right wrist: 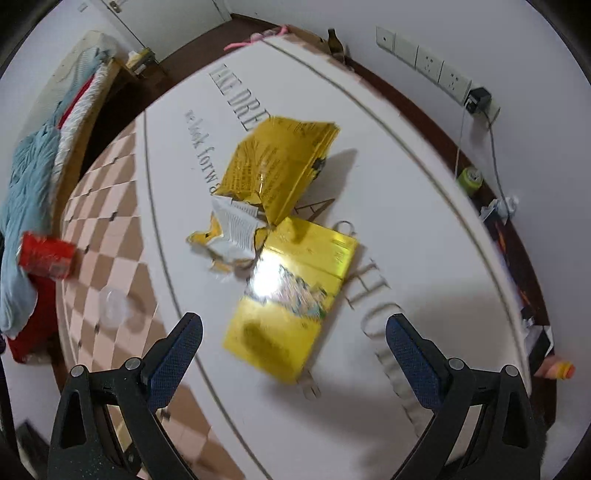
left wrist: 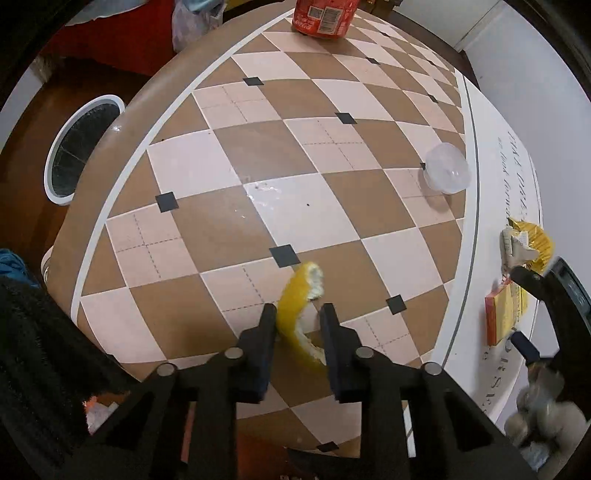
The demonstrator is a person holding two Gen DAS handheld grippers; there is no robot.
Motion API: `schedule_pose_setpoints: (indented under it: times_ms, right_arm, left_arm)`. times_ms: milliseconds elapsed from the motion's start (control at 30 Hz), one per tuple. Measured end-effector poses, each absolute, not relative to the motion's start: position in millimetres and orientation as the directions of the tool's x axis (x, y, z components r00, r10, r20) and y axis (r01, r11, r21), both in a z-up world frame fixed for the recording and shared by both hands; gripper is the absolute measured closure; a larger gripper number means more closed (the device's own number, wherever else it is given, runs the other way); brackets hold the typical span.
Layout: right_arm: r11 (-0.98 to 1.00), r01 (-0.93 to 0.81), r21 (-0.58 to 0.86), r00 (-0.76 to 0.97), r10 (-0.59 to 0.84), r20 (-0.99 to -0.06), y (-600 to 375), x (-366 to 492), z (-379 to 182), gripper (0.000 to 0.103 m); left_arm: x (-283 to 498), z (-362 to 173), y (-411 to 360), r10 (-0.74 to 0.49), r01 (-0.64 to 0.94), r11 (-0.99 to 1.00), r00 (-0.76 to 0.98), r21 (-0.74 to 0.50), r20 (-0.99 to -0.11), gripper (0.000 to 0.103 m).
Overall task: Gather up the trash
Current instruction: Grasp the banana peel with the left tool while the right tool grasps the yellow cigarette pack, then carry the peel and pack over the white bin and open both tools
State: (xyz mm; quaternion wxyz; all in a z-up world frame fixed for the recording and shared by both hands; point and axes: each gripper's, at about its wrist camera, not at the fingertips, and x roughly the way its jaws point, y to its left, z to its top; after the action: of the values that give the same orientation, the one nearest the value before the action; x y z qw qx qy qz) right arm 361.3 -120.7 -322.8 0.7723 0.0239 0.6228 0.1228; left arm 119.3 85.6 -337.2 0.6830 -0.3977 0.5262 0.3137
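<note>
My left gripper (left wrist: pixel 298 314) is shut on a curled yellow lemon peel (left wrist: pixel 300 295) and holds it just above the checkered table (left wrist: pixel 229 225). A white-rimmed waste bin (left wrist: pixel 79 147) stands on the floor to the left of the table. My right gripper (right wrist: pixel 293 325) is open and empty above a shiny yellow box (right wrist: pixel 291 291). A torn yellow wrapper (right wrist: pixel 280 162) and crumpled white paper (right wrist: pixel 236 225) lie just beyond the box. The right gripper also shows in the left wrist view (left wrist: pixel 528 306) beside the box (left wrist: pixel 504 314).
A red can (left wrist: pixel 323 16) stands at the far table edge; it also shows in the right wrist view (right wrist: pixel 46 254). A clear plastic lid (left wrist: pixel 446 168) lies on the checkered part. Wall sockets (right wrist: pixel 428 59), a green can (right wrist: pixel 469 179) and clutter line the wall side.
</note>
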Motion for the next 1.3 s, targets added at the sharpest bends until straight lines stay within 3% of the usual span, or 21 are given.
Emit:
schedule_pose_setpoints:
  times_ms: [100,200,267,300,533,700,800,833,867,1000,1100,1167,1300]
  right_arm:
    - [0.976,-0.157,0.148,0.209,0.179,-0.961,-109.7,364.7,-331.4,0.004]
    - [0.979,-0.198,0.049,0.243,0.097,-0.965,-97.3,359.7,-333.5,0.016]
    - [0.976,-0.218,0.015,0.261,0.073,-0.963,-96.4,355.7,-330.8,0.035]
    - [0.972,-0.233,0.031,0.262,0.094,-0.961,-100.9,353.0,-329.7,0.038]
    - [0.904,-0.411,0.113,0.154,0.191,-0.969,-116.9,310.7,-325.9,0.039]
    - [0.791,-0.61,0.039,0.108,0.132,-0.985,-105.4,261.3,-330.0,0.039]
    - [0.781,-0.624,-0.027,0.118,0.06,-0.991,-99.6,252.9,-338.3,0.03]
    - [0.789,-0.614,-0.029,0.122,0.058,-0.991,-99.9,253.6,-338.5,0.021]
    - [0.801,-0.598,-0.021,0.126,0.068,-0.99,-100.3,253.9,-338.1,0.018]
    - [0.861,-0.509,0.007,0.128,0.084,-0.988,-103.6,259.3,-339.3,0.018]
    - [0.894,-0.448,0.011,0.162,0.093,-0.982,-105.5,255.0,-344.9,0.019]
    - [0.908,-0.419,-0.017,0.199,0.074,-0.977,-111.8,250.6,-345.7,0.029]
    - [0.919,-0.392,-0.033,0.238,0.067,-0.969,-118.0,243.5,-344.1,0.04]
  left_arm:
    - [118.0,-335.9,84.5,0.038,-0.836,0.518,0.237,-0.184,-0.971,0.092]
    - [115.4,-332.6,84.7,0.068,-0.823,0.548,0.226,-0.153,-0.972,0.093]
    - [114.9,-330.4,82.6,0.086,-0.811,0.569,0.221,-0.134,-0.972,0.093]
    - [114.6,-329.0,81.3,0.092,-0.803,0.582,0.221,-0.128,-0.971,0.094]
    - [110.0,-313.5,74.3,0.122,-0.732,0.676,0.228,-0.087,-0.966,0.094]
    - [107.4,-312.3,67.0,0.127,-0.708,0.703,0.226,-0.073,-0.966,0.094]
    - [109.5,-314.0,65.7,0.127,-0.707,0.704,0.223,-0.071,-0.967,0.094]
    - [108.9,-314.2,65.3,0.128,-0.707,0.703,0.222,-0.07,-0.967,0.094]
    - [109.1,-314.8,65.0,0.129,-0.707,0.704,0.221,-0.068,-0.967,0.094]
    - [113.9,-317.0,66.6,0.136,-0.706,0.706,0.216,-0.059,-0.967,0.094]
    - [114.4,-316.9,66.7,0.149,-0.701,0.711,0.215,-0.047,-0.965,0.094]
    - [114.3,-317.8,67.3,0.148,-0.701,0.711,0.216,-0.048,-0.965,0.094]
    - [113.0,-317.9,67.8,0.141,-0.699,0.713,0.224,-0.058,-0.964,0.094]
